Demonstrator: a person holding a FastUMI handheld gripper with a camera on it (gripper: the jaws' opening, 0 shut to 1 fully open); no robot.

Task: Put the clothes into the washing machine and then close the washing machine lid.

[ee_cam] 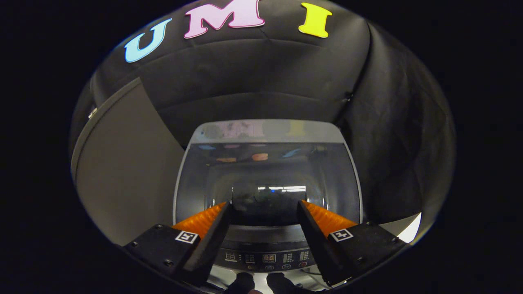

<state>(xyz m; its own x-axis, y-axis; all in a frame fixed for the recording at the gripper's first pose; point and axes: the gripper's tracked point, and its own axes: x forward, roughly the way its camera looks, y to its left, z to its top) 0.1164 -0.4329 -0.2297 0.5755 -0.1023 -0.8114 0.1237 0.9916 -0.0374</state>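
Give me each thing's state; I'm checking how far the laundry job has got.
Washing machine lid: closed flat over the tub, its glass reflecting the booth.
Control panel: display lit.
Gripper: fingers open and apart, holding nothing, above the lid's near edge.
Grey panel: standing upright beside the washer.

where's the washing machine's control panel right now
In the gripper view, the control panel sits low between the open fingers, on the near edge of the washing machine, below its glass lid.

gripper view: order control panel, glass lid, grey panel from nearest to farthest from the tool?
Tool is open, holding nothing.
1. Control panel: under the fingers, at the machine's near edge.
2. Glass lid: closed, just ahead of the fingertips.
3. Grey panel: off to the left, beside the machine.
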